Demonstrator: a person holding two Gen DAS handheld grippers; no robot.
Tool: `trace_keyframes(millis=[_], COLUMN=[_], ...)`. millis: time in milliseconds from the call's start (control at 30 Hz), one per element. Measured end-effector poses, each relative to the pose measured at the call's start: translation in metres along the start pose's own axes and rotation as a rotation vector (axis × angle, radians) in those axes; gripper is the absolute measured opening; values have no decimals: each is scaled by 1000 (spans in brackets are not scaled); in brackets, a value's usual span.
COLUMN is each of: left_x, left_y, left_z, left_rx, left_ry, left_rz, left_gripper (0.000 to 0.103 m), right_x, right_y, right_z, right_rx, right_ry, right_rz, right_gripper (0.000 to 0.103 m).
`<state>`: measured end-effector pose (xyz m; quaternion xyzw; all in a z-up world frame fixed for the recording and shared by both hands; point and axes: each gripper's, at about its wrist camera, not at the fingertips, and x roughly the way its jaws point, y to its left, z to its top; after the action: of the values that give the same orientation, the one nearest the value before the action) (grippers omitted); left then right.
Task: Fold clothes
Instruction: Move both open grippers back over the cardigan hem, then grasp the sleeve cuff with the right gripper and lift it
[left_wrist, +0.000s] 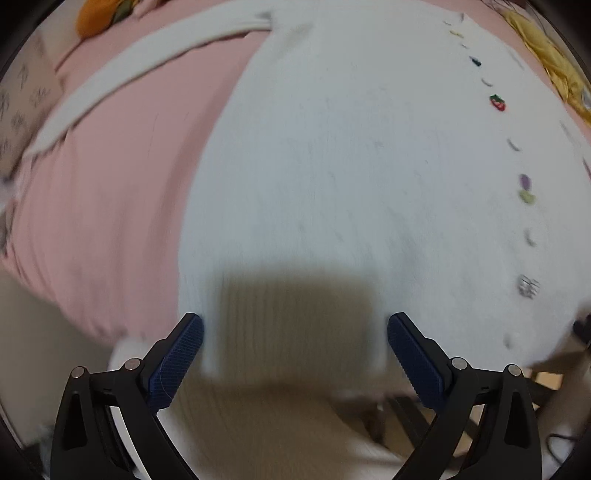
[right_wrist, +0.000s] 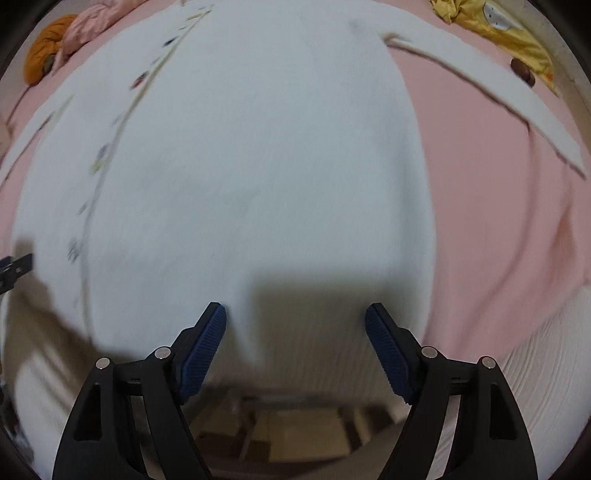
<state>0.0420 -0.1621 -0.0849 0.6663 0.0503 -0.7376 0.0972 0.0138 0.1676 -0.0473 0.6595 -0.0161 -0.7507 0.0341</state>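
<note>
A white knit cardigan (left_wrist: 351, 166) with small coloured buttons (left_wrist: 497, 102) lies spread flat on a pink bed sheet (left_wrist: 110, 221). Its left sleeve (left_wrist: 122, 70) stretches out to the left. My left gripper (left_wrist: 295, 332) is open and empty, its blue pads either side of the cardigan's hem at the bed's near edge. In the right wrist view the same cardigan (right_wrist: 240, 166) fills the frame, its right sleeve (right_wrist: 517, 99) stretched to the right. My right gripper (right_wrist: 295, 321) is open and empty over the hem. Both views are blurred by motion.
An orange garment (left_wrist: 92, 14) lies at the far left of the bed and a yellow garment (right_wrist: 509, 33) at the far right. A pink bundle (right_wrist: 92, 26) lies beside the orange one. The floor and a frame (right_wrist: 295, 424) show below the bed edge.
</note>
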Motion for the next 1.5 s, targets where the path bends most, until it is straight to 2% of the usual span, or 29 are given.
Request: trace_keyframes(millis=[67, 133, 300, 367, 433, 467, 533, 567, 633, 867, 1133, 1233, 1300, 1367, 1500], left_x=[-19, -43, -89, -101, -103, -99, -83, -73, -69, -73, -67, -64, -60, -54, -45], left_y=[-6, -18, -66, -78, -82, -88, -96, -98, -96, -87, -83, -83, -84, -87, -93], left_z=[-10, -22, -52, -52, -62, -72, -81, -95, -97, -93, -96, -92, -85, -76, -54], left_rx=[-20, -20, 45, 68, 69, 63, 87, 117, 128, 59, 38, 43, 49, 62, 71], left_ry=[-51, -137, -272, -347, -383, -382, -332, -290, -269, -280, -271, -260, -255, -238, -227], left_rz=[-29, -64, -118, -101, -104, -121, -172, -168, -151, -179, -193, -200, -197, -190, -150], left_gripper=[100, 100, 100, 100, 100, 100, 100, 100, 100, 100, 100, 100, 100, 100, 100], right_x=[-22, -50, -113, -121, -128, -127, -120, -117, -112, -112, -107, -99, -94, -89, -89], right_y=[4, 5, 5, 11, 11, 10, 10, 7, 2, -2, -2, -15, -35, -70, -136], right_z=[-13, -22, -48, -59, -66, -69, -69, -69, -63, -66, -62, -55, -45, -30, -4], right_rx=[-5, -17, 9, 2, 1, 3, 12, 22, 35, 34, 29, 66, 135, 259, 455], right_ry=[-78, -196, -443, -503, -536, -531, -503, -483, -459, -463, -442, -423, -417, -416, -455], right_rz=[23, -4, -27, -43, -28, -16, -6, 10, 19, 22, 49, 150, 234, 339, 446], right_gripper=[78, 78, 78, 78, 78, 78, 78, 78, 78, 78, 78, 78, 78, 78, 78])
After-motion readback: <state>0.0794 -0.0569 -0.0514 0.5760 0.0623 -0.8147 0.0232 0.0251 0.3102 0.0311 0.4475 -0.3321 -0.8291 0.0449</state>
